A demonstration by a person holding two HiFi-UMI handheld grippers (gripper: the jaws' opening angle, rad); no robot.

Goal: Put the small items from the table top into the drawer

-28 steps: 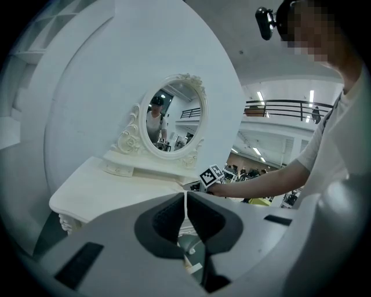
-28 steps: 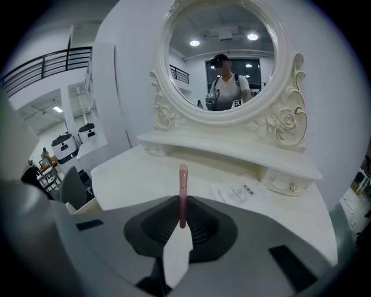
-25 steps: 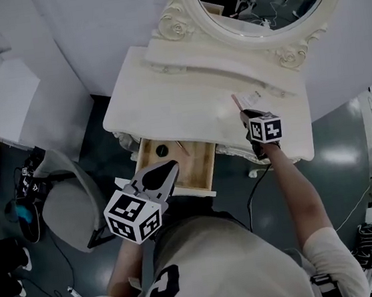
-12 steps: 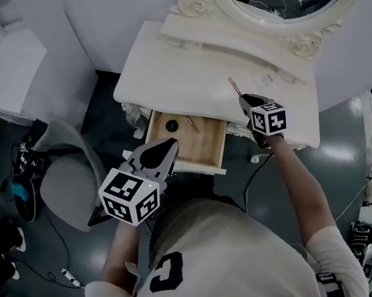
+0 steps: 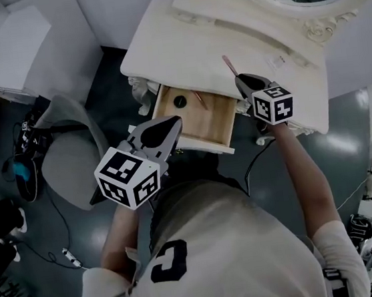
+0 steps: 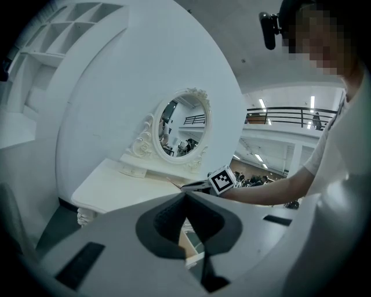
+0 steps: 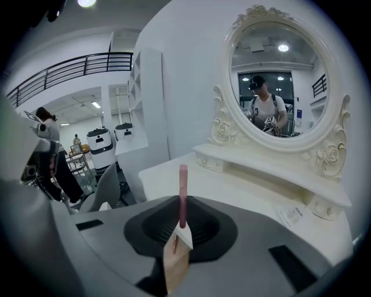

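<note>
We are pinching a pink stick (image 5: 228, 64) in our right gripper (image 5: 240, 81).
Our left gripper (image 5: 172, 121) is hanging pressed together, empty — by the open drawer (image 5: 198, 148) edge.

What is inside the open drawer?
In the drawer: a small dark round item and a thin stick. Its back part lies hidden under the table top.

White wall (image 5: 115, 12), dark glossy floor (image 5: 354, 144) — a grey chair (image 5: 74, 165) stands on it.
</note>
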